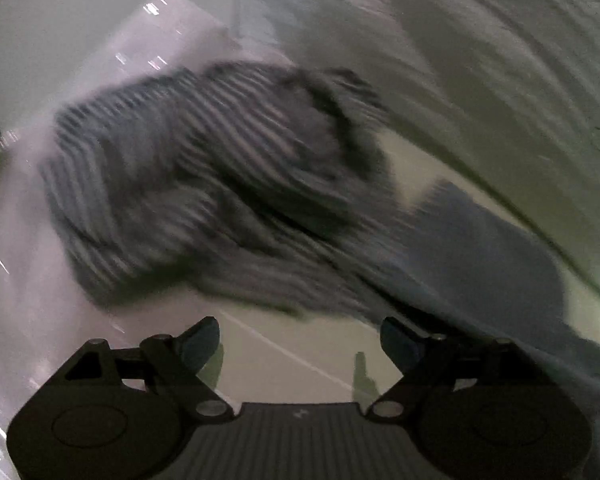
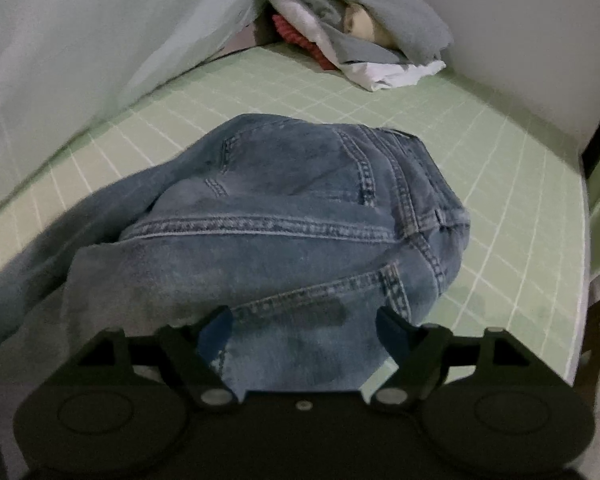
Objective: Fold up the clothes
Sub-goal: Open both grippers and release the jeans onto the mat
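Observation:
In the right wrist view, folded blue jeans (image 2: 292,216) lie on a green checked sheet (image 2: 500,208). My right gripper (image 2: 304,320) is open, its fingers either side of the near denim edge, not closed on it. In the blurred left wrist view, a crumpled grey and white striped garment (image 1: 188,184) lies ahead, with blue denim (image 1: 480,256) stretching to the right. My left gripper (image 1: 300,332) is open and empty, just short of the striped garment.
A pile of clothes in white, grey and red (image 2: 356,36) sits at the far end of the bed by the wall. A pale curtain (image 2: 100,32) hangs along the left. The bed's edge (image 2: 584,240) runs down the right.

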